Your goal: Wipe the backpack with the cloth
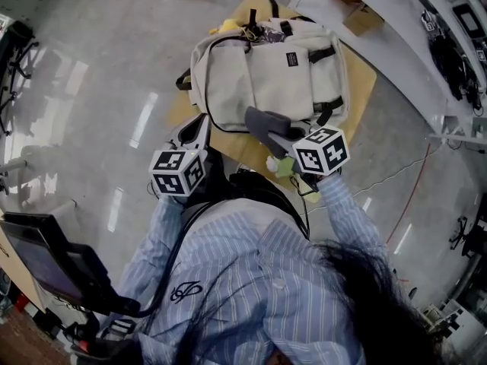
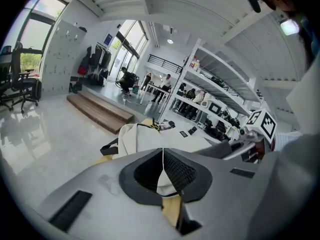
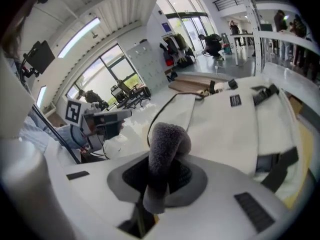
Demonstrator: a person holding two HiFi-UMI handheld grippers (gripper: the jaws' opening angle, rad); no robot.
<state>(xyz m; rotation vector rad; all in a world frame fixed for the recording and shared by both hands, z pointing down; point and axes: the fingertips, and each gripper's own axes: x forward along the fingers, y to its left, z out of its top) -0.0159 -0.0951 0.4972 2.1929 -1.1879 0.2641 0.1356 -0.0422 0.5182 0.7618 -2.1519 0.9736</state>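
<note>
A cream backpack (image 1: 270,71) lies flat on a small wooden table (image 1: 359,90). My right gripper (image 1: 283,137) hovers at its near edge, shut on a dark grey cloth (image 1: 262,120). In the right gripper view the cloth (image 3: 167,144) bulges up out of the right gripper (image 3: 162,176), with the backpack (image 3: 225,129) just beyond. My left gripper (image 1: 202,125) sits at the backpack's near left corner. In the left gripper view the left gripper (image 2: 162,168) is shut, with a bit of cream fabric pinched low between the pads, and the backpack (image 2: 142,136) lies ahead.
A yellow item (image 1: 228,26) lies behind the backpack on the table. White shelving (image 1: 396,21) stands to the right, and a cable (image 1: 403,166) runs over the glossy floor. A dark monitor (image 1: 38,257) is at my left. A wooden step platform (image 2: 100,111) and people are far off.
</note>
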